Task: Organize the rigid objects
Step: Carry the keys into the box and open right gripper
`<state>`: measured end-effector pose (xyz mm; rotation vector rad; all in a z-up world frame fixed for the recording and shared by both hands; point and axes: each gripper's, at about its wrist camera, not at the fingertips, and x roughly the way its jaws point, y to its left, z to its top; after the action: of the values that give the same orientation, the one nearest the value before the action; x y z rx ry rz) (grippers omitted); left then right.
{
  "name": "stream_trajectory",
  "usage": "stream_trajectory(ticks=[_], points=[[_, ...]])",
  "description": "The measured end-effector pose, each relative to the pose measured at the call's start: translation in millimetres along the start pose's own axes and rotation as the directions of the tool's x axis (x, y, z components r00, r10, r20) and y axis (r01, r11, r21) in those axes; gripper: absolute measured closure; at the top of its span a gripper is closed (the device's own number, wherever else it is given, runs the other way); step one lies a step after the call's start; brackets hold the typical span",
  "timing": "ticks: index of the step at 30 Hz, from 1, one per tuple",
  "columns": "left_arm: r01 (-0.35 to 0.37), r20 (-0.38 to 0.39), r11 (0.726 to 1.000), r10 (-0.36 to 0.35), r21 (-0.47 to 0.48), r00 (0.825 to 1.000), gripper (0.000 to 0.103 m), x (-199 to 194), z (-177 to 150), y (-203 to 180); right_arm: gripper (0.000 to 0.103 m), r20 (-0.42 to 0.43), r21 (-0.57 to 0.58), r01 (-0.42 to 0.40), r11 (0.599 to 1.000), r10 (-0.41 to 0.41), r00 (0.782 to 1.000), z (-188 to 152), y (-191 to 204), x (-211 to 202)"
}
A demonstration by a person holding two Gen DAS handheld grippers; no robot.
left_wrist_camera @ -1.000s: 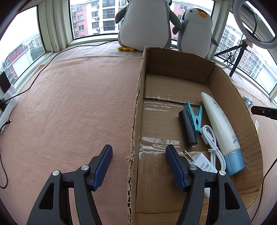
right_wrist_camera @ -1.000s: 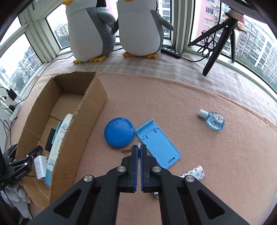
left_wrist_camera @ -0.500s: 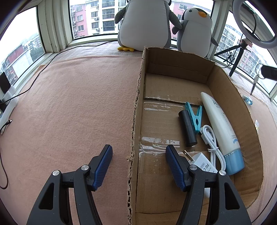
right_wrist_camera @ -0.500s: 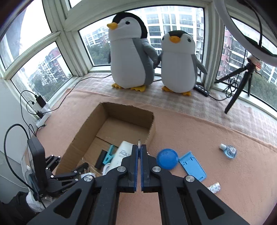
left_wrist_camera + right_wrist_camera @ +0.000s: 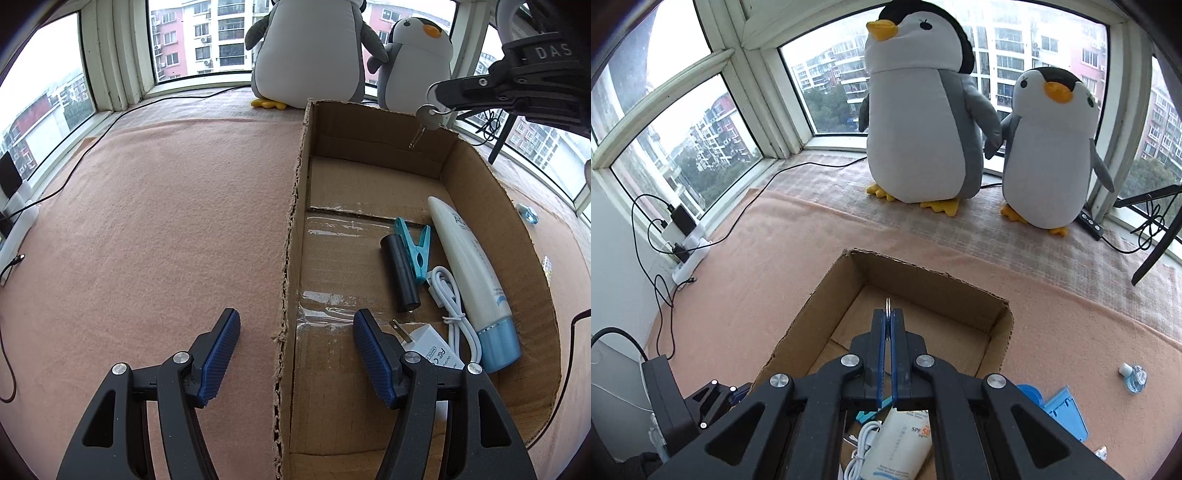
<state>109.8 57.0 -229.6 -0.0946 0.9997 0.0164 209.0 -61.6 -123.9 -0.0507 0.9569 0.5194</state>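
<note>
Left gripper (image 5: pixel 293 350): fingers spread, empty, straddling the near left wall of the open brown cardboard box (image 5: pixel 291 236); idle
Right gripper (image 5: pixel 888 325): fingers pinching a small silver key on a split ring (image 5: pixel 426 116); it hangs above the box's far right corner
Risk: the thin ring could slip early or swing, so the key lands outside on the pink felt surface (image 5: pixel 166 206); release lower, further inside

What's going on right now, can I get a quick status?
Right gripper shut on key ring, high above cardboard box. Left gripper open, straddling box's near wall. Nothing in the way.
</note>
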Motion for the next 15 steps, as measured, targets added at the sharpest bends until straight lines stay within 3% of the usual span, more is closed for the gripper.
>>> stream_trajectory(ticks=[3,7,9,15], points=[[0.0,0.001,1.0,0.0,-0.002,1.0,0.035,0,-1,0,0.099,-0.025,-0.003,0.001,1.0,-0.001,1.0,1,1,10],[0.0,0.001,1.0,0.0,-0.001,1.0,0.035,0,-1,1,0.078,-0.016,0.005,-0.009,1.0,0.009,1.0,0,1,10],[-0.001,0.003,1.0,0.001,0.0,1.0,0.035,0,-1,1,0.073,-0.011,0.008,-0.02,1.0,0.02,1.0,0,0,7],[-0.001,0.004,1.0,0.001,0.003,1.0,0.035,-1,-2,1,0.071,0.018,0.036,-0.028,0.999,0.027,0.999,-4,-8,-4]])
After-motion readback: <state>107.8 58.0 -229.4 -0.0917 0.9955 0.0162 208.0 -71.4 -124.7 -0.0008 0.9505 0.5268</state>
